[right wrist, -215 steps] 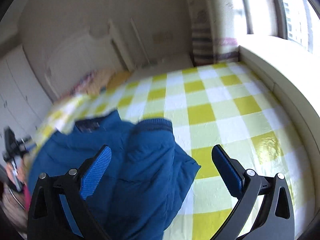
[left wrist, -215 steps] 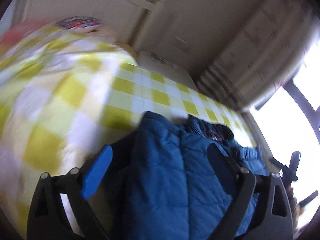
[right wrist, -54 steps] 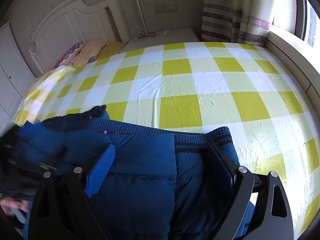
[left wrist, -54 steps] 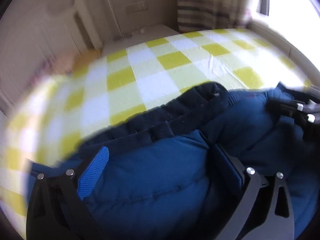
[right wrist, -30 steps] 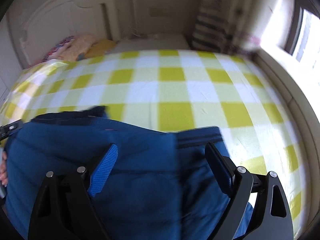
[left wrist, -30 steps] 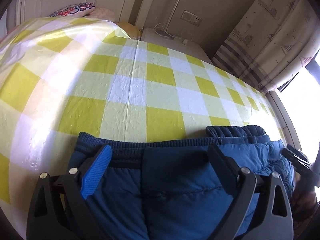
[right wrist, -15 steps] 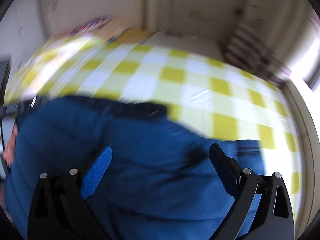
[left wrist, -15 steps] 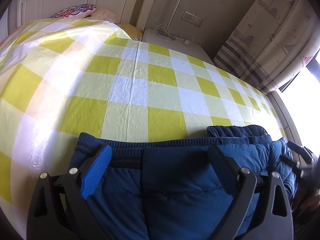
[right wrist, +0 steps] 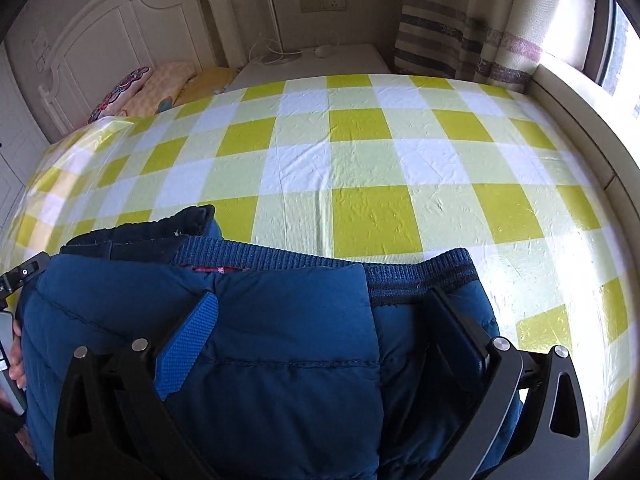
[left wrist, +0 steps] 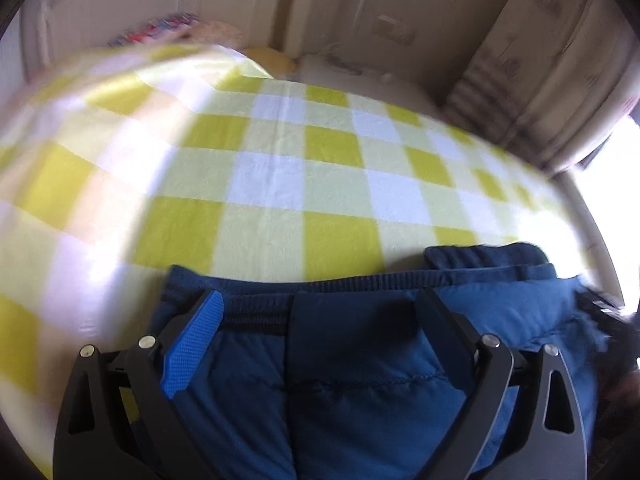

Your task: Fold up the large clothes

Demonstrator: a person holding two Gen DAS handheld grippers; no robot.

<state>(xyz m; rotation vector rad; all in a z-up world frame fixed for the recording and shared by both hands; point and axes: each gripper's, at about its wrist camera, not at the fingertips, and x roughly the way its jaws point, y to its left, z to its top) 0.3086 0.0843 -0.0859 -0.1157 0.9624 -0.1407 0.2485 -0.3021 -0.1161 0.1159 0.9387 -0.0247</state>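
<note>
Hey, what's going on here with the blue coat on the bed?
A person with a gripper in each hand is folding a blue puffer jacket on a yellow-checked bed. The left gripper and right gripper are both open, fingers spread over the jacket's ribbed hem, gripping nothing.
</note>
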